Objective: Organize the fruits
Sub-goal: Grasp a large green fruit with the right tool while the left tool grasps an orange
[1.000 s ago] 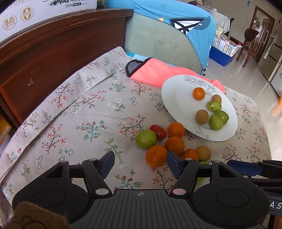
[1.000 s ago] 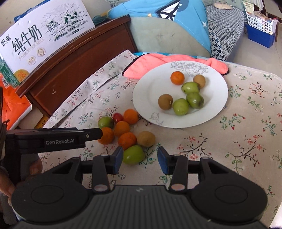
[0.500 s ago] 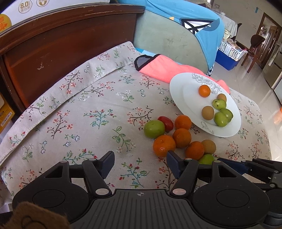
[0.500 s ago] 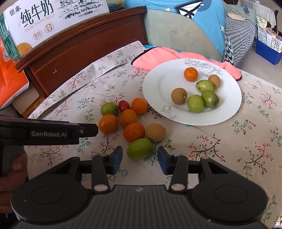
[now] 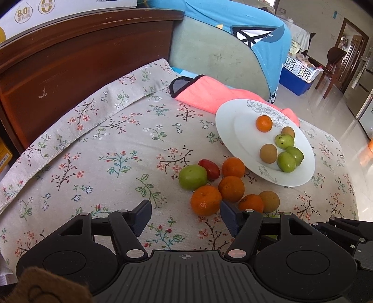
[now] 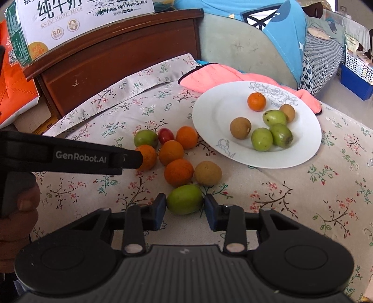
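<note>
A white plate (image 6: 216, 109) holds an orange, two brown kiwis and three green fruits. Left of it on the floral cloth lies a loose cluster: several oranges (image 6: 178, 172), a red fruit (image 6: 166, 135), a kiwi (image 6: 207, 173) and green fruits. My right gripper (image 6: 185, 206) is closing its jaws on the nearest green fruit (image 6: 185, 199), and both pads touch its sides. My left gripper (image 5: 184, 209) hangs open above the cloth with nothing between its fingers. An orange (image 5: 205, 200) lies just ahead of its right finger.
A pink cloth (image 6: 209, 77) lies behind the plate, against a grey-green cushion (image 6: 235, 46) under a blue garment. A dark wooden headboard (image 5: 81, 51) with a milk carton (image 6: 70, 21) on top borders the back left. The left gripper's body (image 6: 70, 158) crosses the cluster's left side.
The right gripper has slid forward around the green fruit and its jaws have narrowed until the pads meet it. The left gripper has stayed open, almost in place.
</note>
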The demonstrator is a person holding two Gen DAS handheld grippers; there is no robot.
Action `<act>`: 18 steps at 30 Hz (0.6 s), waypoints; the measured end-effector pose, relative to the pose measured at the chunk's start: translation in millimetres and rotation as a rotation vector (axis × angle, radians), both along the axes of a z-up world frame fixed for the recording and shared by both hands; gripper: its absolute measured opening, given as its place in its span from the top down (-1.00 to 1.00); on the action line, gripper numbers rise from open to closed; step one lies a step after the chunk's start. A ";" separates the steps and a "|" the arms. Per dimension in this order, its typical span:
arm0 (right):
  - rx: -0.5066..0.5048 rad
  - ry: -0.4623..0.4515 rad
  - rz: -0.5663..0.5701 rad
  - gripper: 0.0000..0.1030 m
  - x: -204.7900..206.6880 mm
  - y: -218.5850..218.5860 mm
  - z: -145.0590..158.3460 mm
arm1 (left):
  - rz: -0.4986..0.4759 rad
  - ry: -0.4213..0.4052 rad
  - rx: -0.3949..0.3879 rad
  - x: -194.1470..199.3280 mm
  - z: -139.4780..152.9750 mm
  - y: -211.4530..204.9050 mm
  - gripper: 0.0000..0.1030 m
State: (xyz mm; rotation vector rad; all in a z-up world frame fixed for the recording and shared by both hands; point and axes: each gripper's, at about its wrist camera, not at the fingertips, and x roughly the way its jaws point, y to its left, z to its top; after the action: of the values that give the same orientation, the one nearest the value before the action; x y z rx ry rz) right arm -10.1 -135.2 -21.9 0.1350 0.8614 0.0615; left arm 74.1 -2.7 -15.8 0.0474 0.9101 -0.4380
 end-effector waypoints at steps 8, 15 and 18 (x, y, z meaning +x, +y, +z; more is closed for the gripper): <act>0.017 0.012 -0.011 0.30 -6.0 -4.8 -0.7 | -0.015 -0.001 0.033 4.9 -10.3 -14.4 -0.22; 0.034 0.017 -0.028 0.30 -6.2 -8.1 0.4 | -0.053 -0.031 0.056 3.8 -17.0 -24.1 -0.13; 0.036 0.016 -0.030 0.30 -6.2 -8.0 0.8 | -0.079 -0.058 0.065 0.5 -16.7 -27.3 0.20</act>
State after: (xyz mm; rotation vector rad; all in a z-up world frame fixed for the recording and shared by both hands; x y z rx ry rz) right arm -16.3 -143.2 -21.1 0.1821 0.8743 0.0480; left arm 74.6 -30.0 -32.5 0.1548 0.8670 -0.4777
